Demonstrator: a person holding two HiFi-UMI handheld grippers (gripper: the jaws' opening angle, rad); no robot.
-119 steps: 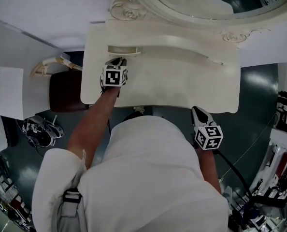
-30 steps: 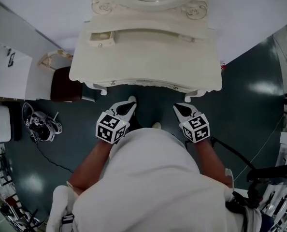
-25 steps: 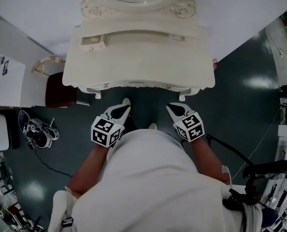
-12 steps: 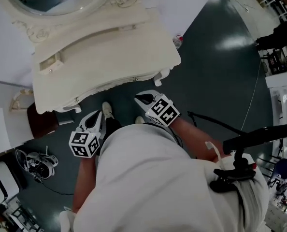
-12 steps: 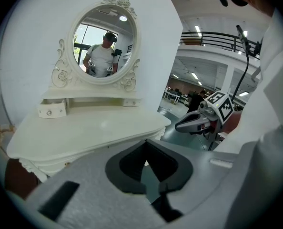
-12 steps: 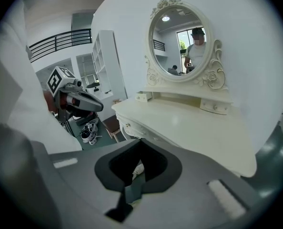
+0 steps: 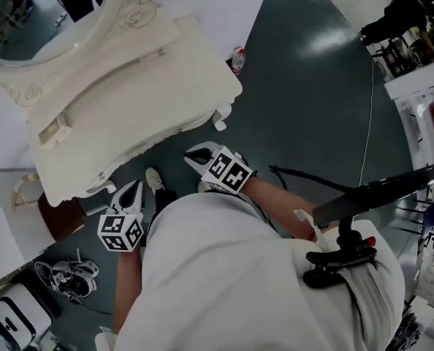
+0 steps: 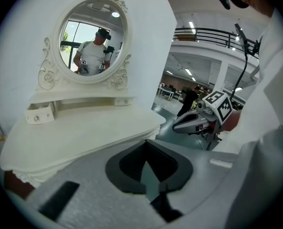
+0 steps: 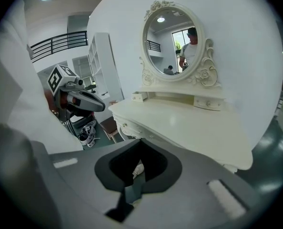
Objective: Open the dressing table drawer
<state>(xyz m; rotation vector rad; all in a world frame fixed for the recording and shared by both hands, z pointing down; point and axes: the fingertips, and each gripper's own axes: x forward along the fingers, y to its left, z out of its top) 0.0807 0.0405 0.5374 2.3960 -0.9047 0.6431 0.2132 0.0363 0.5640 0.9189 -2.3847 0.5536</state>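
The cream dressing table [image 7: 151, 86] with its oval mirror [image 8: 91, 37] stands at the upper left of the head view. Its small shelf drawer [image 7: 52, 132] sticks out a little from the shelf, also seen as the drawer [image 8: 40, 114] in the left gripper view and the drawer [image 9: 139, 97] in the right one. My left gripper [image 7: 131, 191] is shut and empty, held over the floor short of the table's front edge. My right gripper [image 7: 193, 155] hangs beside it, jaws together with nothing in them. Neither touches the table.
A brown stool [image 7: 60, 218] stands left of the table, with shoes [image 7: 71, 278] on the dark floor below it. A bottle [image 7: 237, 58] lies by the table's far corner. A cable [image 7: 367, 123] crosses the floor, and a black stand [image 7: 370, 196] is at the right.
My left gripper has left the small drawer and come back off the tabletop. Both grippers now hang low by my body, and the view has swung so the table sits upper left.
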